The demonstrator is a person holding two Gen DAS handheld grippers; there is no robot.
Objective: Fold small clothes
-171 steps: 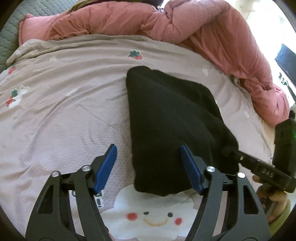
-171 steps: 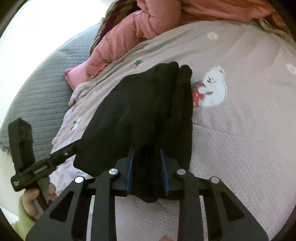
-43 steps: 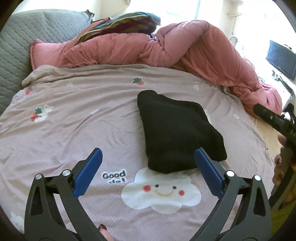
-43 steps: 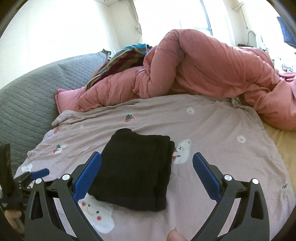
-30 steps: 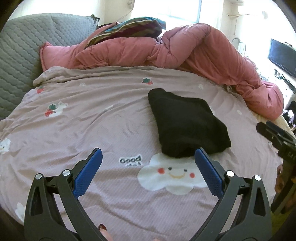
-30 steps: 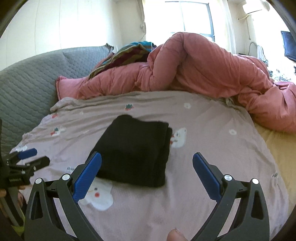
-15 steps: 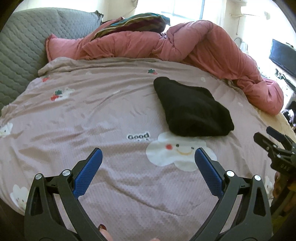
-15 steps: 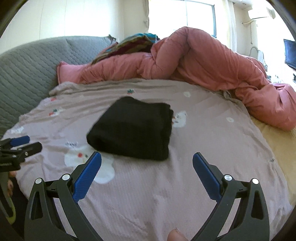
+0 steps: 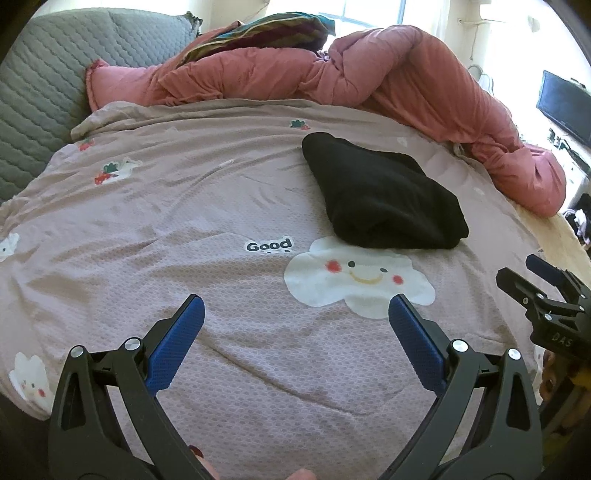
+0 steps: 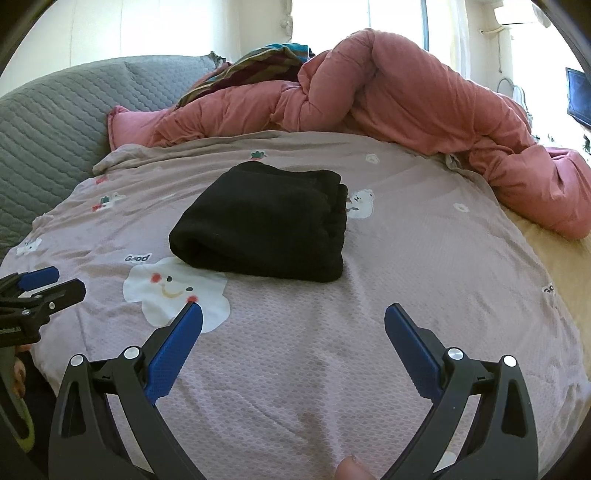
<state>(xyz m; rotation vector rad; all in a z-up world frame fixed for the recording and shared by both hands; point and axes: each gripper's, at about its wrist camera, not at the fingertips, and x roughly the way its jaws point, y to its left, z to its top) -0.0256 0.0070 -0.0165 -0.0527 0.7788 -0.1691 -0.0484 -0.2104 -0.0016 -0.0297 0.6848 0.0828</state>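
A black garment [image 9: 380, 195] lies folded into a thick rectangle on the mauve bedsheet [image 9: 229, 206], just beyond a white cloud print [image 9: 354, 277]. It also shows in the right wrist view [image 10: 269, 221]. My left gripper [image 9: 295, 310] is open and empty, held back from the garment near the bed's front edge. My right gripper [image 10: 293, 317] is open and empty, also well short of the garment. Each gripper shows at the edge of the other's view, the right gripper [image 9: 543, 284] and the left gripper [image 10: 40, 284].
A bunched pink duvet [image 9: 388, 77] lies along the far and right sides of the bed. A striped pillow [image 9: 266, 33] sits behind it. A grey quilted headboard [image 9: 40, 85] is at far left. A dark screen [image 9: 565, 107] stands at far right.
Both grippers let go of the garment, opened wide and pulled back toward the bed's front edge. The folded garment stays where it lay.
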